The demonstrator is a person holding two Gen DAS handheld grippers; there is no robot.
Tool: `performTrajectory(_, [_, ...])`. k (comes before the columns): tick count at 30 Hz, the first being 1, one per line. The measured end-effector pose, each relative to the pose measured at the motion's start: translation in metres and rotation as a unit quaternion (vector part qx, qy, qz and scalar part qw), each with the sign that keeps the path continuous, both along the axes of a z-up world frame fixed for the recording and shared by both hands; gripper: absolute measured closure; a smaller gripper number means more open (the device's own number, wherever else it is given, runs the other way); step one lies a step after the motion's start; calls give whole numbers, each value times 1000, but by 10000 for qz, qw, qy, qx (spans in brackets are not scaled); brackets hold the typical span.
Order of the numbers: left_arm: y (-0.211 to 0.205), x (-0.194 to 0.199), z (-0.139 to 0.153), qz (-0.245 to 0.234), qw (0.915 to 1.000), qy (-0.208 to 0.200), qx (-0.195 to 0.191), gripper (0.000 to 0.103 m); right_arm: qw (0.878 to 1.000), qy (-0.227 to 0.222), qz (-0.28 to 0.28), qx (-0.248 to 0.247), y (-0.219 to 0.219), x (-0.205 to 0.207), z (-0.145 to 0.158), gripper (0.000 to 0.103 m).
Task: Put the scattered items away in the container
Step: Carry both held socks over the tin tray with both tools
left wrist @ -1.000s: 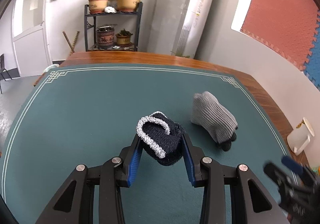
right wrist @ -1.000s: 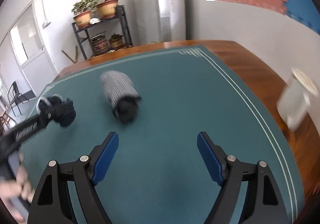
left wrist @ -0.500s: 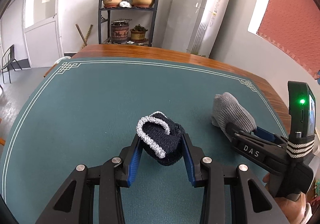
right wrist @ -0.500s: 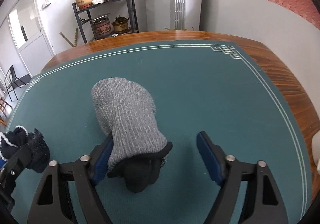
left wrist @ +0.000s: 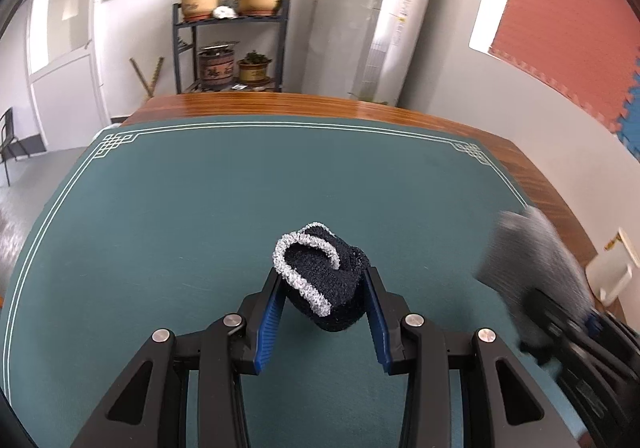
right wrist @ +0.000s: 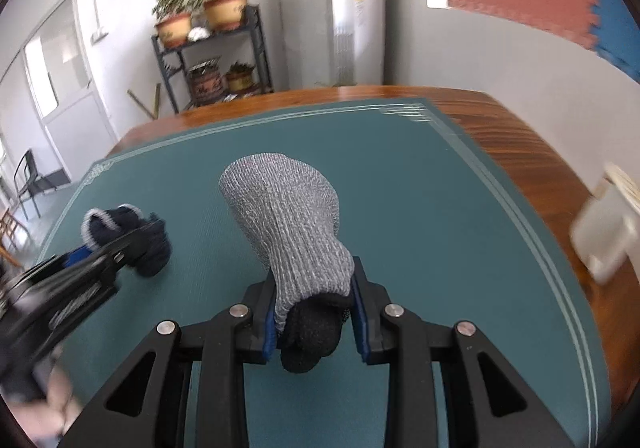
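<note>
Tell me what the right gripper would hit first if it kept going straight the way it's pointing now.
Likely the green mat: the right gripper, just closed on the grey sock, points down at bare mat; depth is uncertain.

Above the green felt table mat (right wrist: 420, 176), the dark fuzzy rolled sock (right wrist: 120, 236) sits left of the grey knitted rolled sock (right wrist: 288, 224); white plastic container (right wrist: 608, 240) far right.

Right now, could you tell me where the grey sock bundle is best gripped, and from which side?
Grip the grey sock bundle at its narrow dark end nearest the camera, coming in along its length from the near side. That end is slimmer than the rounded far end, so the pads span it. The right gripper, whose jaws have just been closing, already clamps it there.
</note>
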State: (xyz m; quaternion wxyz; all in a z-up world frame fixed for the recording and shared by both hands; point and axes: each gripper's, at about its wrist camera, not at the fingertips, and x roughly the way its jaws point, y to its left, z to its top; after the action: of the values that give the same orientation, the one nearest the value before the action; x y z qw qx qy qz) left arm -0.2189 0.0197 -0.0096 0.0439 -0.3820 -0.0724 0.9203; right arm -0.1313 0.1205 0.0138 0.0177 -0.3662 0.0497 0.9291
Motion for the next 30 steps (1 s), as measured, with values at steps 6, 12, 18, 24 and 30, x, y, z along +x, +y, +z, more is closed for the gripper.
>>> performTrajectory(6, [29,19,12,-450,9989,147,10,62,9961,380,-801,35,50,109,27,70])
performTrajectory(12, [70,59,28,-1101,9931,390,-67,62,9796,847,-1809,225,107,229,58,70])
performTrajectory(18, [112,118,43,-1838,9818,471,14,62,9570,787,-2778,282,170,313,61,70])
performTrajectory(24, [150,168,64,-2461,9672,610,115,62,9382,869,-3345,163,215,365,63,70])
performTrajectory(30, [196,205,76,-3065,9500,595,99,62,9333,756,-3509,34,233,393,47,70])
